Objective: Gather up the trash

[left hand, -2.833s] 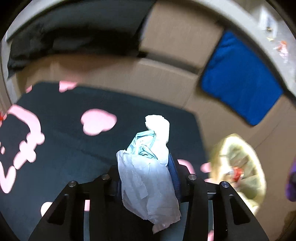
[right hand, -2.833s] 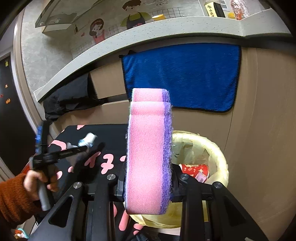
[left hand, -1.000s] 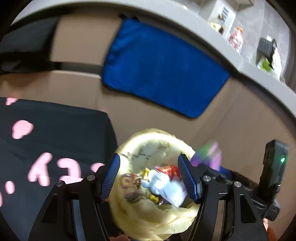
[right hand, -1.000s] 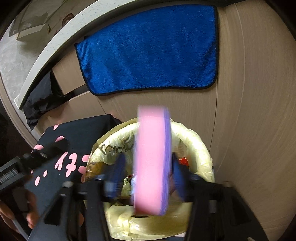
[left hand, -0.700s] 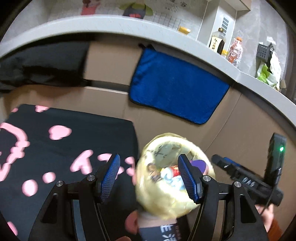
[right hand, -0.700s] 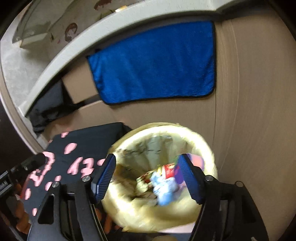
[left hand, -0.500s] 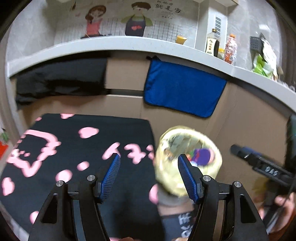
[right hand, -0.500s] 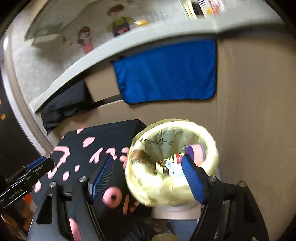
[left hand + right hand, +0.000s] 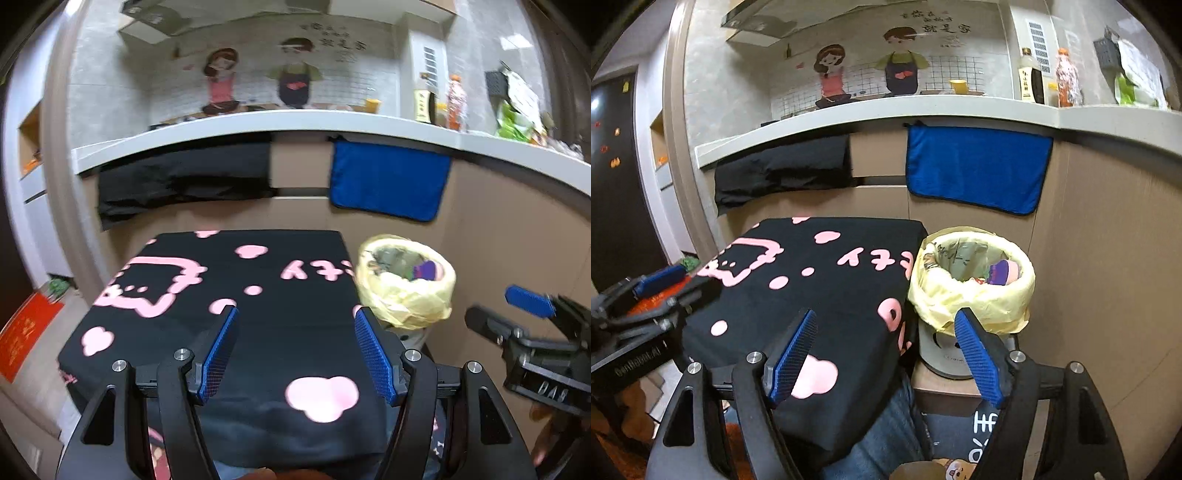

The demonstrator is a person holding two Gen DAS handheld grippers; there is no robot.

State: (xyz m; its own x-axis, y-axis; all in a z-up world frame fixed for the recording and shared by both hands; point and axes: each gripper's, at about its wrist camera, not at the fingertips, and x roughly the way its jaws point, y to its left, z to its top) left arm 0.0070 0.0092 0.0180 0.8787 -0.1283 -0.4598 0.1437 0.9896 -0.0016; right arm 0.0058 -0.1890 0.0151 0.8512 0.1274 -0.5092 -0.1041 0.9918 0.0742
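Observation:
A small bin with a yellow liner (image 9: 406, 295) (image 9: 971, 295) stands just right of the black table (image 9: 258, 306) (image 9: 827, 295). A pink and purple sponge (image 9: 1004, 273) (image 9: 424, 271) lies inside it among other trash. My left gripper (image 9: 295, 343) is open and empty, held back above the table's near part. My right gripper (image 9: 886, 343) is open and empty, held back between table and bin. Each gripper shows at the edge of the other's view, the right one (image 9: 528, 306) and the left one (image 9: 661, 280).
The table cloth is black with pink shapes. A blue towel (image 9: 388, 184) (image 9: 979, 170) and a black cloth (image 9: 184, 177) hang from the counter edge behind. Bottles (image 9: 1030, 81) stand on the counter. A wood panel wall (image 9: 1108, 258) runs right of the bin.
The left gripper dropped its crumpled tissue and the right gripper its sponge into the bin. Both opened, then pulled up and back from the bin toward the near side.

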